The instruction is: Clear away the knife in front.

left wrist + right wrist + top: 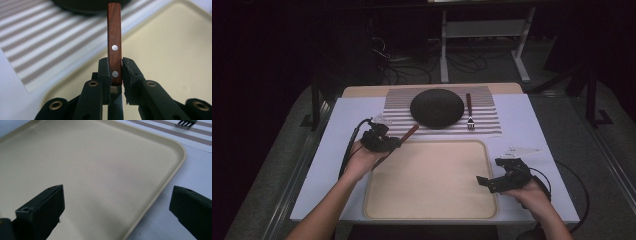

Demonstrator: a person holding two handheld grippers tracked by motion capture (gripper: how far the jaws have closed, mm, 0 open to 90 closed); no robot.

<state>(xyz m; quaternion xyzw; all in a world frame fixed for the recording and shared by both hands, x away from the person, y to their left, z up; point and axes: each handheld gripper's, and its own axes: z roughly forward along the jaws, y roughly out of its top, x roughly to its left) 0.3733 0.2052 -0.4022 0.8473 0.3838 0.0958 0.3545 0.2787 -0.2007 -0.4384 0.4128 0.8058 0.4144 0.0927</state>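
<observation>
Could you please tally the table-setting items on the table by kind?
Tray: 1
Striped placemat: 1
Dark plate: 1
Fork: 1
Wood-handled utensil clamped in the left gripper: 1
Total: 5

— What colour is the knife handle (114,42) at the centre of the left gripper view?
— Reddish-brown wood with two silver rivets, between black tongs (115,68).
— And the tray (430,207) in the lower middle of the high view?
— Plain cream. Above it, the placemat (484,120) is striped brown and white, under a dark, near-black plate (436,108).
— The table (339,130)?
— Pale lavender-white.
</observation>
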